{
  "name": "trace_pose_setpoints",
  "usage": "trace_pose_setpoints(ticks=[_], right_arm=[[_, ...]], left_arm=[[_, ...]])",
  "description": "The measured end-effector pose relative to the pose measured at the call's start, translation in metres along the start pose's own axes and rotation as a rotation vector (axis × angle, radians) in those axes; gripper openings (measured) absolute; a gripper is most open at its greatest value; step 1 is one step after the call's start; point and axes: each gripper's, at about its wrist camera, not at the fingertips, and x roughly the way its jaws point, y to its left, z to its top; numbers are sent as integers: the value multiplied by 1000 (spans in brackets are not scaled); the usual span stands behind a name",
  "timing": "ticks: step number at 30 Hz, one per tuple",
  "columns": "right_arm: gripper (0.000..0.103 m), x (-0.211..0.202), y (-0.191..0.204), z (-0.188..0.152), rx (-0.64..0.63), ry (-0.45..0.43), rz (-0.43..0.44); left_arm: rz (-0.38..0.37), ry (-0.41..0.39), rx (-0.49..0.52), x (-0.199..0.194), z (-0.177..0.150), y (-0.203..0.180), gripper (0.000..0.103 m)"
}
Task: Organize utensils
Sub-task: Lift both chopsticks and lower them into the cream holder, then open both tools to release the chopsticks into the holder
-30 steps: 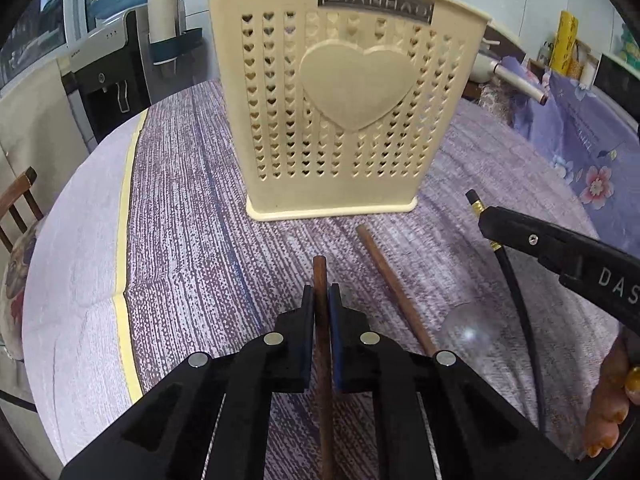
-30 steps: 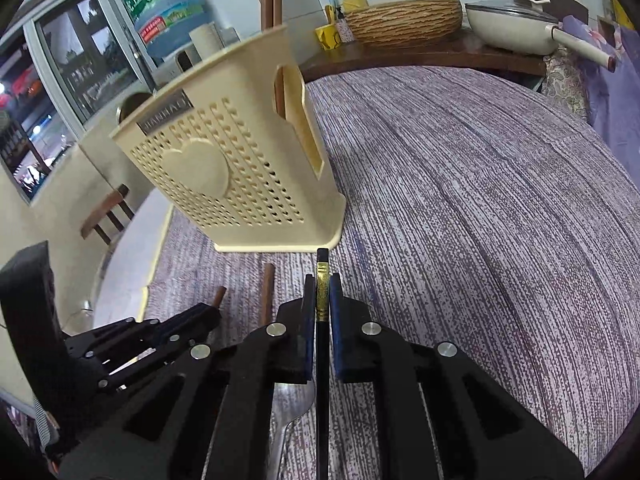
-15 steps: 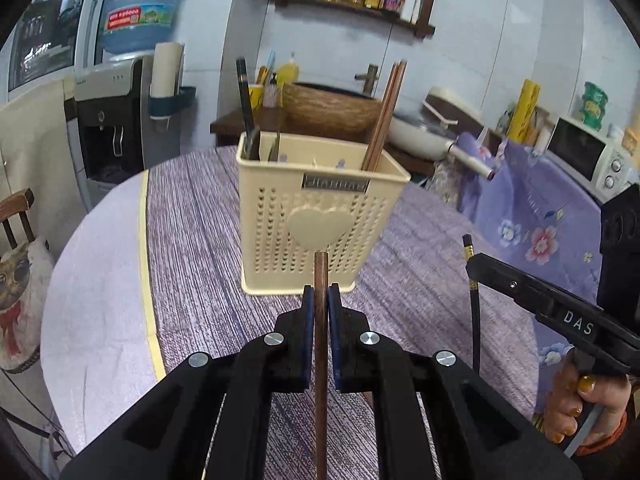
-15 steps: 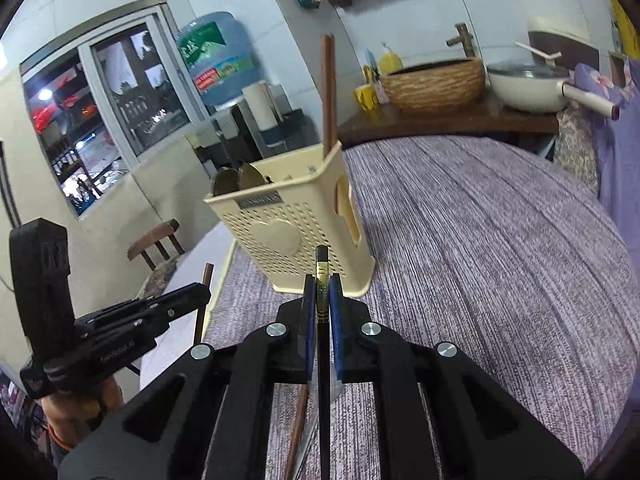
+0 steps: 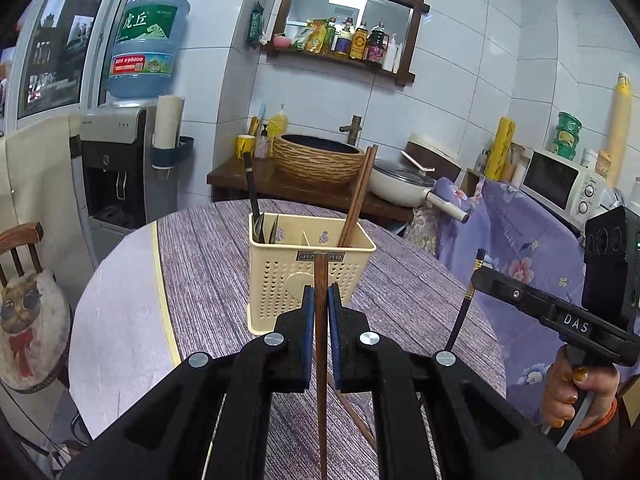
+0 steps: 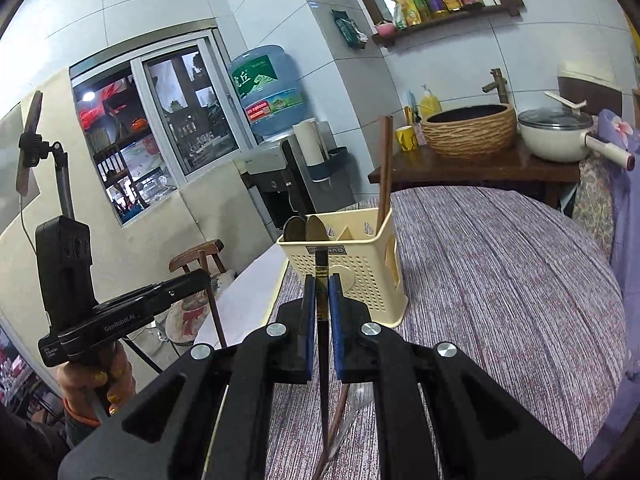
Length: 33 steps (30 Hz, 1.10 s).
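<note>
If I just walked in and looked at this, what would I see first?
First, two black grippers raised over the table: the left gripper pinches a brown chopstick, and the right gripper pinches a black chopstick with a gold band. Straight ahead of both stands the cream utensil basket with a heart on its front, on the purple tablecloth, with brown chopsticks sticking up from its right compartment.

White-tiled walls (image 5: 460, 92), wooden shelf (image 5: 340, 56), water dispenser (image 5: 116, 164), window (image 6: 168, 120).

Five chopsticks (image 5: 320, 320), one holder (image 5: 280, 280)
</note>
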Motion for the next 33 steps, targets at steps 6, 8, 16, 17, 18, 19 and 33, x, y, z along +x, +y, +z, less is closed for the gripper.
trace_pose_setpoints(ticks=[6,8,16,17,18,19,33], right_arm=[[8,4,9,17,-33,-18,-3],[8,6,14,23,-53,-25,-3],[8,21,21,73,-80,-46,6],[8,22,22,84,-76,-54,10],[8,22,22,95,-73,-63,14],[8,22,23,104,-72,-70,15],[8,66,17,163,-105,-187,-147]], left_arm=[[-1,-25,4,-3,9,1,8],[-1,-39,3,-3,15,2,8],[-17,-90,14,-2,67,2,8],[-21,-100,16,-3,76,1,8],[-22,-110,19,-4,85,0,8],[-25,-121,19,-6,96,0,8],[114,-246,2,27,154,7,8]])
